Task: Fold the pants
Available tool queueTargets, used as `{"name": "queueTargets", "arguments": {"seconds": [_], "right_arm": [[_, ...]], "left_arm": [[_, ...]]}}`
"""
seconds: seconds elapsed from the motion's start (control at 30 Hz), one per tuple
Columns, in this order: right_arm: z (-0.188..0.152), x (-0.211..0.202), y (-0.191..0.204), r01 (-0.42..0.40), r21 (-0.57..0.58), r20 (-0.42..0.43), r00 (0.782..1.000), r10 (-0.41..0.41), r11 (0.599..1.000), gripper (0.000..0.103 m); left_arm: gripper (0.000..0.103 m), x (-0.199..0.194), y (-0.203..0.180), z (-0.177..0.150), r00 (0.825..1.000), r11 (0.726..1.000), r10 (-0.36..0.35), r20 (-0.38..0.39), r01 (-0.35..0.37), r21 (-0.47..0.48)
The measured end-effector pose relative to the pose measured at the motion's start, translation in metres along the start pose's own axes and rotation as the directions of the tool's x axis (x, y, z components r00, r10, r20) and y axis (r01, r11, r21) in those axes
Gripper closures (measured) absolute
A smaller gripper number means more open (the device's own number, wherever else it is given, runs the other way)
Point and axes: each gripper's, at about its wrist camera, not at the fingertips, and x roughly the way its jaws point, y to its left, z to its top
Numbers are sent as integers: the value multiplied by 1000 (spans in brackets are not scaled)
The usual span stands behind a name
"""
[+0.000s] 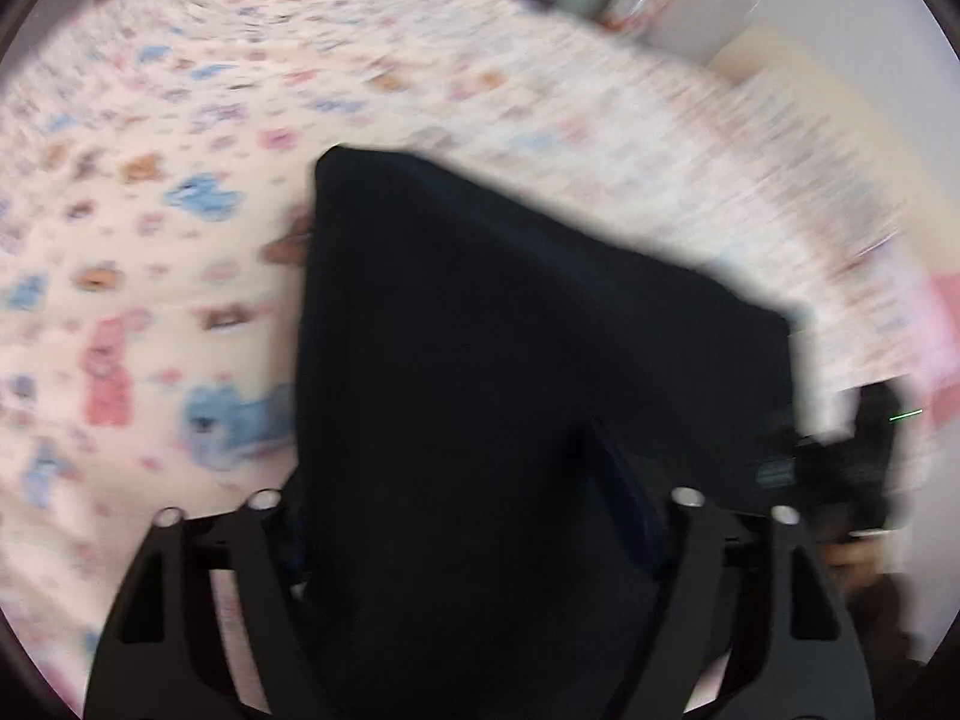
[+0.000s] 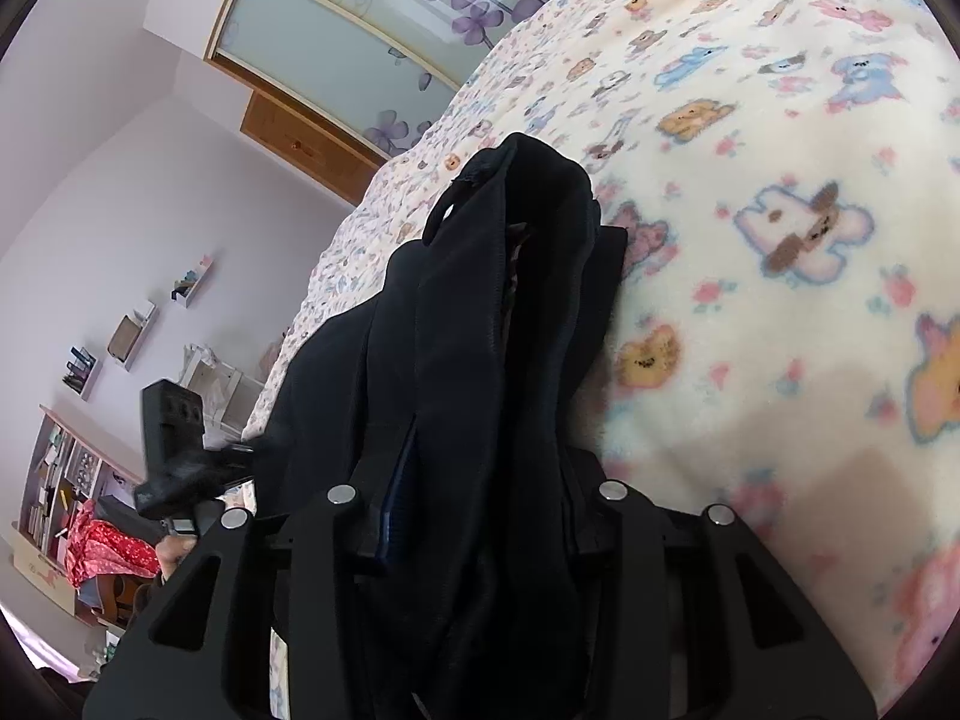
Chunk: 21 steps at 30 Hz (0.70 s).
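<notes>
Dark navy pants [image 1: 510, 330] lie folded on a bed blanket [image 1: 150, 240] printed with cartoon animals. In the blurred left wrist view my left gripper [image 1: 456, 480] stands wide, with the cloth filling the gap between its fingers; no firm pinch shows. My right gripper [image 1: 864, 462] sits at the pants' right edge. In the right wrist view a thick bunch of the pants [image 2: 498, 312] rises between the fingers, and my right gripper [image 2: 486, 480] is shut on it. My left gripper [image 2: 174, 450] shows at the pants' left side.
The blanket [image 2: 780, 300] spreads wide to the right of the pants. Beyond the bed stand a wardrobe with flowered sliding doors [image 2: 336, 42] and wall shelves [image 2: 126, 336]. A person's hand [image 1: 852, 558] holds the right gripper.
</notes>
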Motion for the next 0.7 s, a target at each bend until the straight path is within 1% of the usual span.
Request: {"name": "queueTargets", "arguments": {"seconds": [0.07,0.17,0.23,0.3,0.33,0.37,0.4,0.47,0.5,0.53,0.57,0.7], "right_arm": [[-1,0,-1,-4,5,0,1000,4,1000,63],[-2,-1,-2,-8,10,0,1000,8,1000,63],[-4,-2,0,-6,8,2,1000,6,1000,63],[-4,-2,0,-3,4,6,1000,3,1000,63],[-4,-2,1,-1,-1,7,1000,1,1000,63],[-5,-2,4,5,-8,10,1000,-4,1000,63],[-4,-2,6,15,-16,14,1000,-14,1000,64],[-4,-3,12,32,-22,22,999,-32,999,66],[-3,-4,15,32,-18,25,999,-32,999,67],[-3,-5,17,25,-9,30,999,-25,1000,68],[-2,-7,18,12,4,38,999,-12,1000,69],[2,-11,24,-52,46,70,996,49,998,71]], "left_arm": [[30,2,-1,0,1000,999,24,7,-24,-24],[30,1,-2,1,999,998,52,13,-51,-28],[31,1,2,0,999,998,51,11,-50,-36],[35,0,3,-1,999,998,52,16,-52,-46],[39,-2,3,-1,998,997,55,20,-54,-50],[46,-4,4,-2,998,997,61,26,-60,-54],[51,-5,3,-3,997,996,68,30,-66,-55],[68,-9,1,-6,996,995,84,44,-82,-51],[72,-12,0,-7,995,995,88,51,-86,-43],[78,-15,-2,-9,994,995,96,58,-94,-33],[81,-18,-5,-10,992,994,107,67,-106,-18],[85,-28,-19,-14,983,987,151,105,-156,42]]}}
